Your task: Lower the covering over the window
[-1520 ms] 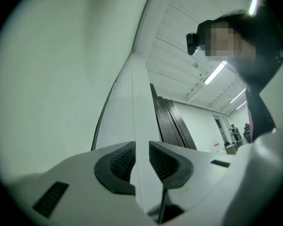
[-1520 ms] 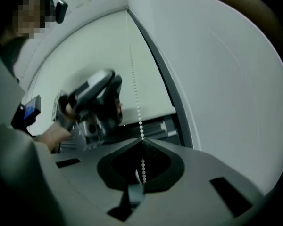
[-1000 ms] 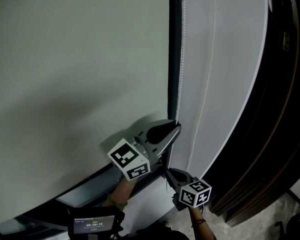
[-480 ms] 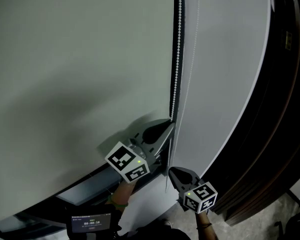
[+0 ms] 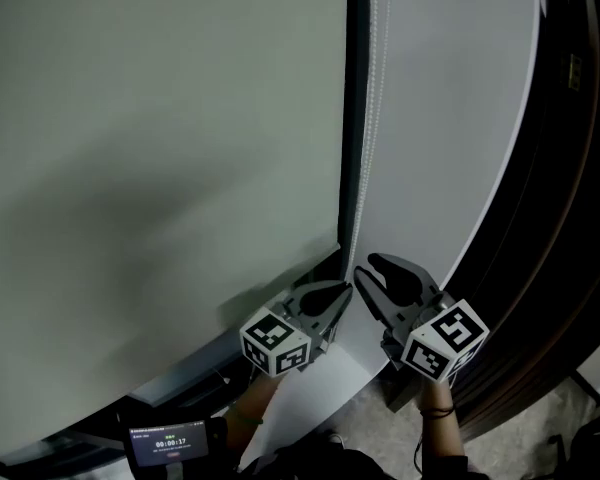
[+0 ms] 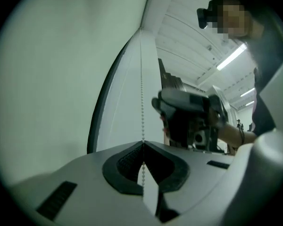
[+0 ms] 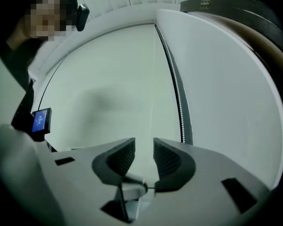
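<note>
Running straight up the dark frame at the right edge of the blind, bead chain pinched low in left tool; right tool, jaws just opened on nothing, sits just right of chain, slightly higher.

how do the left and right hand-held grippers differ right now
The left hand-held gripper is shut on the bead chain; the right hand-held gripper is open and empty, its jaws having just opened. In the head view the right reaches slightly higher than the left. Both face the window covering.
</note>
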`<action>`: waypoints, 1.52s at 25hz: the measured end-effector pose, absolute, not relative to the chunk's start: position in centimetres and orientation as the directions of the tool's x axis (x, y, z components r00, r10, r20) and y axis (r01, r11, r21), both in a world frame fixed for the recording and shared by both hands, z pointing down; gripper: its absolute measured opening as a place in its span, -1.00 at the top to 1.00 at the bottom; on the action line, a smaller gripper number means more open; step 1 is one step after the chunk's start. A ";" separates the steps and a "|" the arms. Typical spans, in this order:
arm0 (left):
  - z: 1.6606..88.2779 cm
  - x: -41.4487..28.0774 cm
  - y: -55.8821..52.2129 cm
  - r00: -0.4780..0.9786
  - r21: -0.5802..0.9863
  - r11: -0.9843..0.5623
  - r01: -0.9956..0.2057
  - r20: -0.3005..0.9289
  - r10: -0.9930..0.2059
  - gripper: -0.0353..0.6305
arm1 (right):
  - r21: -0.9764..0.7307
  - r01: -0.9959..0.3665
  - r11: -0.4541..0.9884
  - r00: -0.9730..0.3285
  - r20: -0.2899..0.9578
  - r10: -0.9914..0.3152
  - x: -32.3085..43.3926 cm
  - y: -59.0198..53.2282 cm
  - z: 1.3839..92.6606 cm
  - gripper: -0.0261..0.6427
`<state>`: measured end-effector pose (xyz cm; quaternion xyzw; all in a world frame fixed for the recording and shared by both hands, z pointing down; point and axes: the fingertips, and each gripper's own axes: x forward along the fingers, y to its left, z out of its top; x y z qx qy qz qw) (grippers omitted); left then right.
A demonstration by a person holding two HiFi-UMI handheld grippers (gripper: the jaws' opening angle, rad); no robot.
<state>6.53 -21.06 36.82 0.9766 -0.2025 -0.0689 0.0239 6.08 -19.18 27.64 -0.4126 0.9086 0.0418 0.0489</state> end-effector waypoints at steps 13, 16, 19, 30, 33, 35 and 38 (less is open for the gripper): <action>54.2 6.3 -21.0 0.883 0.264 -0.845 -0.465 0.208 -0.421 0.88 | -0.009 -0.788 0.615 -0.600 -0.206 -0.773 4.6 -22.3 24.4 0.70; 54.2 6.5 -21.0 0.882 0.254 -0.849 -0.464 0.217 -0.417 0.88 | -0.045 -0.802 0.596 -0.576 -0.205 -0.791 5.3 -22.9 25.2 0.79; 54.2 6.6 -20.8 0.883 0.269 -0.843 -0.465 0.208 -0.421 0.88 | -0.040 -0.815 0.578 -0.556 -0.222 -0.801 5.9 -22.8 25.2 0.79; 54.1 7.3 -20.2 0.893 0.273 -0.852 -0.447 0.191 -0.407 0.88 | 0.021 -0.813 0.582 -0.566 -0.258 -0.783 5.5 -23.8 22.1 0.84; 54.2 6.8 -20.4 0.892 0.304 -0.838 -0.452 0.173 -0.418 0.88 | -0.047 -0.791 0.610 -0.572 -0.300 -0.764 5.7 -23.4 22.1 0.86; 55.1 6.4 -20.2 0.894 0.348 -0.824 -0.448 0.197 -0.403 0.88 | -0.086 -0.784 0.614 -0.567 -0.301 -0.767 5.9 -23.5 23.2 0.87; 57.2 6.0 -19.0 0.891 0.375 -0.811 -0.450 0.258 -0.375 0.88 | -0.128 -0.783 0.609 -0.566 -0.258 -0.783 6.2 -24.0 26.3 0.87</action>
